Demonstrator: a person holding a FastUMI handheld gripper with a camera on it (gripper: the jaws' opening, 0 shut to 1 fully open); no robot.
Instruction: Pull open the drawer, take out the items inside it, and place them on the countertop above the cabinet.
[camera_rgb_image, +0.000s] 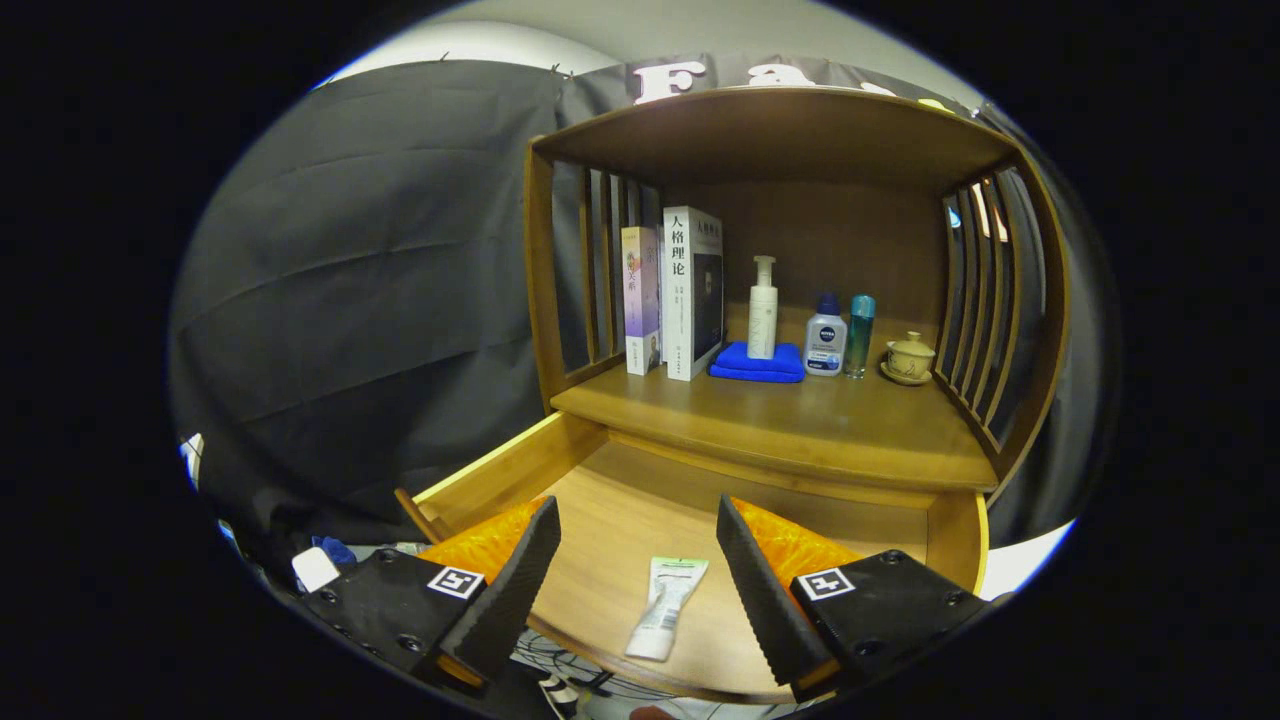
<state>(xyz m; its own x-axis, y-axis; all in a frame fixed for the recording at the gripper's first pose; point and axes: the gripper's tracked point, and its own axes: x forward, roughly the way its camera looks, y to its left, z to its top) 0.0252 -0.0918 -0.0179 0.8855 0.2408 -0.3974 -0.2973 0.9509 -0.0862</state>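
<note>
The wooden drawer (500, 470) stands pulled open below the cabinet's countertop (800, 425). A white tube (663, 606) with a green end lies flat on the drawer's floor near its front edge. My gripper (635, 535) is open above the drawer, its two black ribbed fingers (520, 580) spread wide on either side of the tube, which lies between and just below them. Nothing is held.
At the back of the countertop stand two books (680, 295), a white pump bottle (762, 310) on a folded blue cloth (758, 362), a small white bottle (825, 338), a teal bottle (860, 335) and a lidded cup (909, 357). Slatted side walls (985, 300) and a top shelf enclose it.
</note>
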